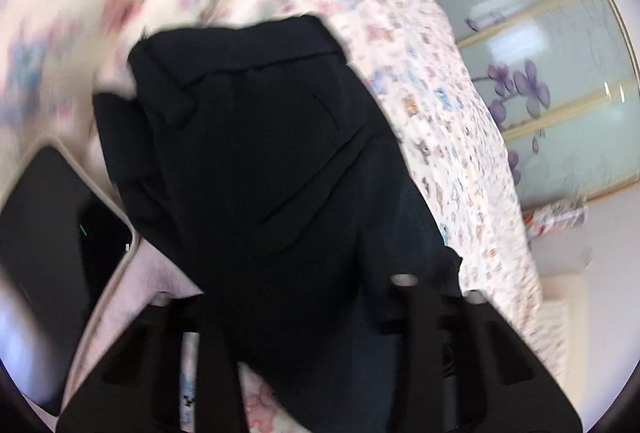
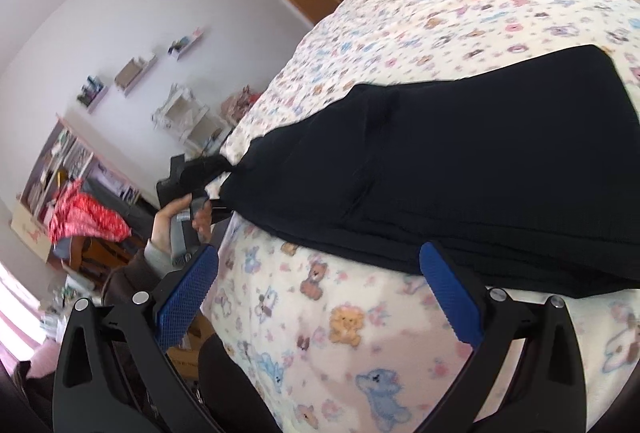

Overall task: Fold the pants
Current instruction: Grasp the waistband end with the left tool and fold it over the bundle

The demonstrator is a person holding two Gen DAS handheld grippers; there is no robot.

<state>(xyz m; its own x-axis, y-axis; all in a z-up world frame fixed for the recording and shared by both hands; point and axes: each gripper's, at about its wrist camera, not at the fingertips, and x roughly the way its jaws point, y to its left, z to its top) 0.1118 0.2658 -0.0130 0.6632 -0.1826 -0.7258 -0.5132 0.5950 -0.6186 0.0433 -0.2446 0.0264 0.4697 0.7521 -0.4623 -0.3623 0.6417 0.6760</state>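
Black pants (image 2: 480, 169) lie on a bed with a bear-print cover (image 2: 348, 325). In the right wrist view their left end is drawn into a point that my left gripper (image 2: 200, 169) pinches, with a person's hand (image 2: 168, 221) on its handle. In the left wrist view the pants (image 1: 256, 161) hang over and between the black fingers (image 1: 168, 321) of my left gripper (image 1: 288, 297), hiding the pads. My right gripper (image 2: 320, 253) stands open at the pants' near edge, its blue pads (image 2: 452, 297) wide apart and touching nothing.
A dark flat phone-like object (image 1: 48, 233) lies at the left of the left wrist view. A glass wardrobe door with purple flowers (image 1: 540, 73) stands beyond the bed. Shelves (image 2: 132, 73), a white stand (image 2: 184, 113) and red cloth (image 2: 88, 221) crowd the room's far side.
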